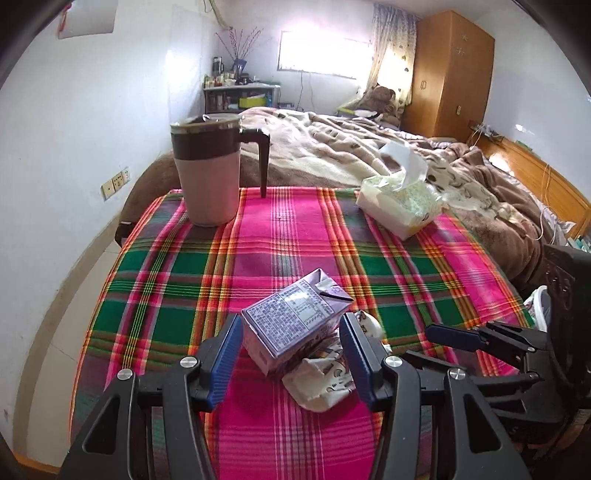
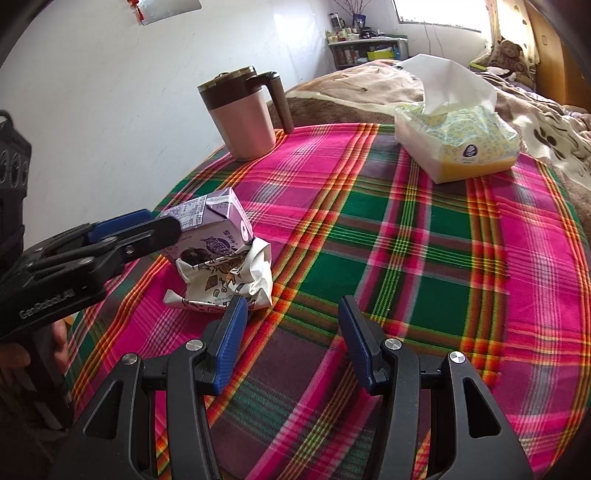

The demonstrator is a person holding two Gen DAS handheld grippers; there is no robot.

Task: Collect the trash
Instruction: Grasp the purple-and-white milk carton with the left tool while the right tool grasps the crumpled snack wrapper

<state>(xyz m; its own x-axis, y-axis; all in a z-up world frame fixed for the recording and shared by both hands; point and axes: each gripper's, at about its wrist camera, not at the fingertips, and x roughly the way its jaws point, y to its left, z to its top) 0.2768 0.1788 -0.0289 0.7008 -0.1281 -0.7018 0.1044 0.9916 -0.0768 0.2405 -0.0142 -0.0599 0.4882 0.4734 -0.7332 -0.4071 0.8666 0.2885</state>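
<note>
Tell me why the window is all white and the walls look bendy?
In the left wrist view, the window is blown out to white glare by daylight, and the fisheye lens curves the wall. In the right wrist view, the window glares too, and the plaid cloth bulges round.

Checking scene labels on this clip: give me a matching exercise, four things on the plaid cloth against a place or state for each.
Things:
1. carton
2. wrapper
3. mug
4. tissue pack

Places or states:
A. far left corner of the cloth, upright
B. between the open left gripper fingers
C. far right of the cloth, a tissue sticking up
D. crumpled, against the carton, near the right gripper

Pairs: 1-B, 2-D, 3-A, 4-C
</note>
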